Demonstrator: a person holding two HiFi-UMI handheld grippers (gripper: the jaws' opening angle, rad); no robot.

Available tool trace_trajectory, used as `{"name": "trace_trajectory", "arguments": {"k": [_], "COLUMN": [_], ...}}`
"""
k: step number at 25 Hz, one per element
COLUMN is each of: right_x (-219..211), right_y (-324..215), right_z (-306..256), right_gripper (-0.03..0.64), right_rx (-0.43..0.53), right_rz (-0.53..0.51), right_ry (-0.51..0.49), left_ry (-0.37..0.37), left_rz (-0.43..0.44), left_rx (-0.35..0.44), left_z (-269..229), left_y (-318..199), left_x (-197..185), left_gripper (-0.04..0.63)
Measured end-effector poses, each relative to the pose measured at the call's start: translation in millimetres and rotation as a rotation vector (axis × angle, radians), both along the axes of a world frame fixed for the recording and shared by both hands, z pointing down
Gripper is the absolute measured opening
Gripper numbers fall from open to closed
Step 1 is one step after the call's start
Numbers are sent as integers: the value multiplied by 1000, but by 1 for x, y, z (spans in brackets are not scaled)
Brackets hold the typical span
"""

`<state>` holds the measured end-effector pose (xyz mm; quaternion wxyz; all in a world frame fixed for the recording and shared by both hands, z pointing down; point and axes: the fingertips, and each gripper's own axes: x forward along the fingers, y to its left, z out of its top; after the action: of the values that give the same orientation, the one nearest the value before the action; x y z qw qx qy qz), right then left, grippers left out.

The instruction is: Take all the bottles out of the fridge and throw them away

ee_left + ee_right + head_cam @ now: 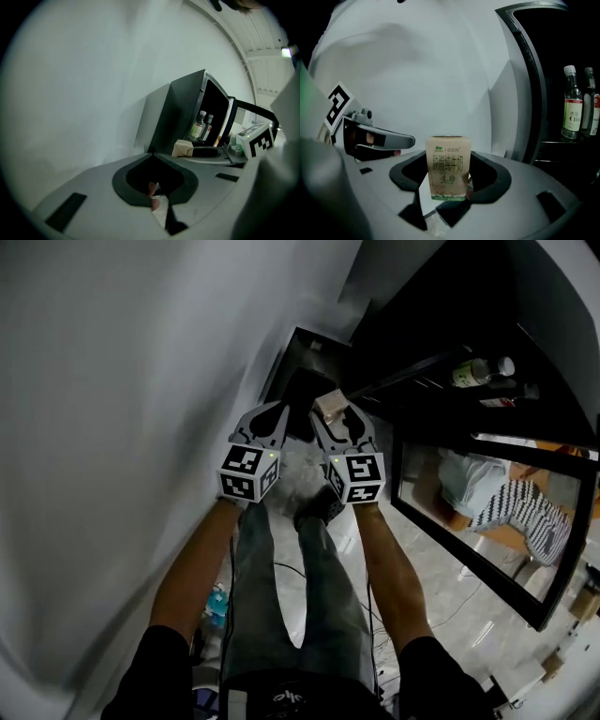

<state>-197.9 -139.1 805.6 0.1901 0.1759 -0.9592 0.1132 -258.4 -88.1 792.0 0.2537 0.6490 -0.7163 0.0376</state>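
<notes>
My right gripper (448, 174) is shut on a small beige milk carton (447, 164), which stands upright between the jaws. From the head view, the carton (329, 405) sits at the tip of that gripper (336, 418), just left of the open black fridge (441, 306). Two clear bottles (572, 105) with white labels stand on a fridge shelf to the right, and they also show as bottles (478, 371) from above. My left gripper (270, 413) hangs beside the right one with its jaws (153, 155) closed together and nothing in them.
The fridge's glass door (497, 521) stands swung open at the right, near my right arm. A dark open-topped container (305, 367) sits on the floor between the white wall (141, 381) and the fridge. Cables lie on the tiled floor (422, 577) near the person's legs.
</notes>
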Motion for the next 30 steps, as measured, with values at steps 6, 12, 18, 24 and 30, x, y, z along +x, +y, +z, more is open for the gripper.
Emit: {"name": "trace_trajectory", "arguments": {"k": [6, 12, 18, 24, 30], "right_x": [-6, -23, -36, -41, -35], "right_y": [-5, -11, -15, -27, -31], "right_z": [44, 117, 199, 247, 237], "right_gripper": [270, 270, 272, 272, 295], "right_rx": [-13, -22, -46, -62, -95], "right_rz": [3, 12, 30, 59, 90], "right_ry": [-1, 5, 29, 37, 55], "left_ry": [-2, -11, -4, -13, -8], "left_rz": [-18, -22, -38, -19, -13], "left_rx": [2, 20, 25, 39, 49], "left_z": [29, 68, 124, 156, 136], "left_y": [-3, 2, -1, -14, -18], "left_x": [-9, -21, -34, -40, -38], "left_gripper": [2, 2, 2, 2, 2]}}
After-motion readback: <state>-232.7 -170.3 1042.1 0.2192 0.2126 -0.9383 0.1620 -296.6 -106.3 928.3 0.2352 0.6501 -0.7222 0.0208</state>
